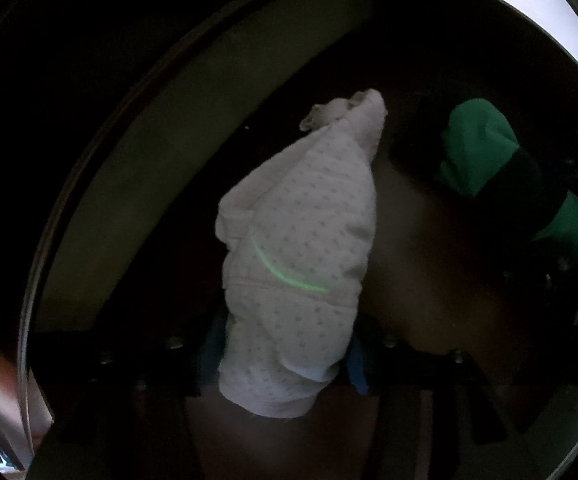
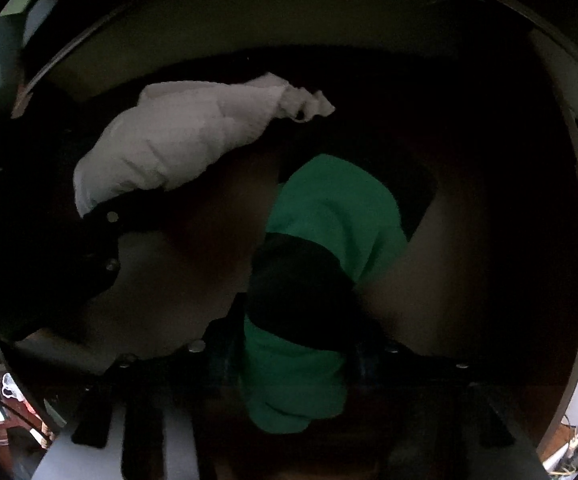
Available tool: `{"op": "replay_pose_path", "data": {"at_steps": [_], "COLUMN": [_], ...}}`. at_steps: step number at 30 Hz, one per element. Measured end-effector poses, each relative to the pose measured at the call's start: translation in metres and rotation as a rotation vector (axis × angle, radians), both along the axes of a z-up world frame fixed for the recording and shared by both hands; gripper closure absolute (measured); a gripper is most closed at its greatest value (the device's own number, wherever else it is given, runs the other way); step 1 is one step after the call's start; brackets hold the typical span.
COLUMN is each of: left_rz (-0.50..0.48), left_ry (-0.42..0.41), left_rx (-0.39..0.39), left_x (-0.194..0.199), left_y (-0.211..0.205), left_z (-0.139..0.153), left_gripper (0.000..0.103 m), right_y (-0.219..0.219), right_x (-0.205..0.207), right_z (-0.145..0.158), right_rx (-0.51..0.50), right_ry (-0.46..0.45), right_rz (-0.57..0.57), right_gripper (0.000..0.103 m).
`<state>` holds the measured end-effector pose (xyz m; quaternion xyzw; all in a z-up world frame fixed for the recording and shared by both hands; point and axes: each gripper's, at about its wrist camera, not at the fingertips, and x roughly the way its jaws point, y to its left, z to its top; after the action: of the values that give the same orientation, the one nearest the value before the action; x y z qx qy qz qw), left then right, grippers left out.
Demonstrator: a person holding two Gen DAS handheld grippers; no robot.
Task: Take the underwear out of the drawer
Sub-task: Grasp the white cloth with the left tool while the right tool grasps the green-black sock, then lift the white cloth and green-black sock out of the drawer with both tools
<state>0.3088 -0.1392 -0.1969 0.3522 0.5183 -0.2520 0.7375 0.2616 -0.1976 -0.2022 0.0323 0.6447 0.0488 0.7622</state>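
I am inside a dark wooden drawer point(image 1: 429, 272). My left gripper point(image 1: 285, 356) is shut on white dotted underwear point(image 1: 301, 240), which hangs forward from its jaws over the drawer floor. My right gripper point(image 2: 293, 352) is shut on green underwear with a black waistband point(image 2: 329, 208). The green piece also shows at the right of the left wrist view point(image 1: 477, 144). The white piece shows at the upper left of the right wrist view point(image 2: 177, 136), with the left gripper's black body beside it. The fingertips of both grippers are hidden by cloth.
The drawer's pale inner wall point(image 1: 161, 152) curves along the left and back; it also shows in the right wrist view point(image 2: 249, 12). The brown drawer floor point(image 2: 489, 260) lies under both garments. Bright room light shows past the drawer edge point(image 1: 549, 20).
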Motion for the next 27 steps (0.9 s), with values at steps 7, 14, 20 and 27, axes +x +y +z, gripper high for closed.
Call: {"op": "replay_pose_path", "data": {"at_steps": [7, 14, 20, 27], "left_rz": [0.050, 0.174, 0.220, 0.259], "left_ry": [0.094, 0.176, 0.160, 0.112], "left_rx": [-0.091, -0.173, -0.196, -0.221], "left_x": [-0.005, -0.003, -0.009, -0.024], "left_y": [0.006, 0.025, 0.032, 0.035], "left_z": [0.002, 0.006, 0.010, 0.016], "left_gripper": [0.060, 0.061, 0.061, 0.061], "right_y": [-0.032, -0.041, -0.040, -0.041], "right_x": [-0.024, -0.041, -0.053, -0.054], "right_z": [0.006, 0.021, 0.037, 0.037], "right_rx": [0.128, 0.245, 0.272, 0.306], "right_ry": [-0.094, -0.146, -0.192, -0.216], "right_rz": [-0.058, -0.085, -0.065, -0.064], "right_gripper": [0.062, 0.062, 0.062, 0.062]}}
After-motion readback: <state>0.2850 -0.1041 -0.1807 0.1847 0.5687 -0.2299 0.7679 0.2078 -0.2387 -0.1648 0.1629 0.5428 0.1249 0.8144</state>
